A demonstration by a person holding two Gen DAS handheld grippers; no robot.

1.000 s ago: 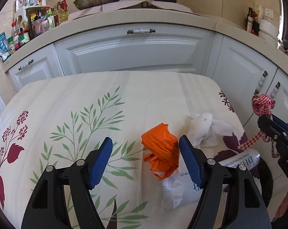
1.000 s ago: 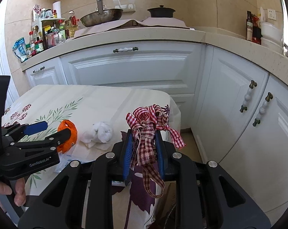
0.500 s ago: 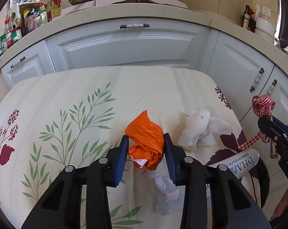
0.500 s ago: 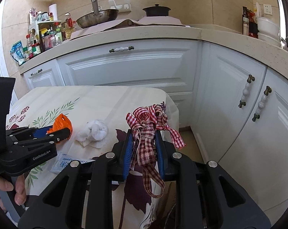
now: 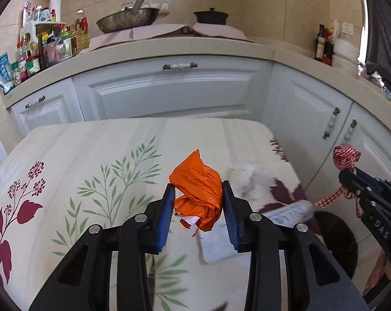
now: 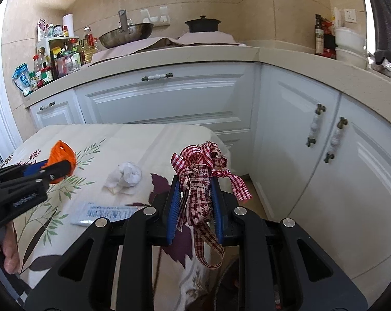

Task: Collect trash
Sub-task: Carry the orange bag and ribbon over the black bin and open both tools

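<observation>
My left claw (image 5: 198,204) clenches a crumpled orange plastic bag (image 5: 196,189), held just above the table (image 5: 97,140) with its leaf-and-flower printed cloth, while my right claw (image 6: 195,204) grips a bunched red-and-white gingham ribbon (image 6: 203,173) past the table's near corner. Left on the cloth are a wadded white tissue (image 6: 125,175) and, nearer me, a flat white printed wrapper (image 6: 104,213). To do this well, I judge, I should keep both grips firm, lift the trailing bag clear of the wrapper, and release only over the dark round bin (image 5: 335,235) at the table's edge.
</observation>
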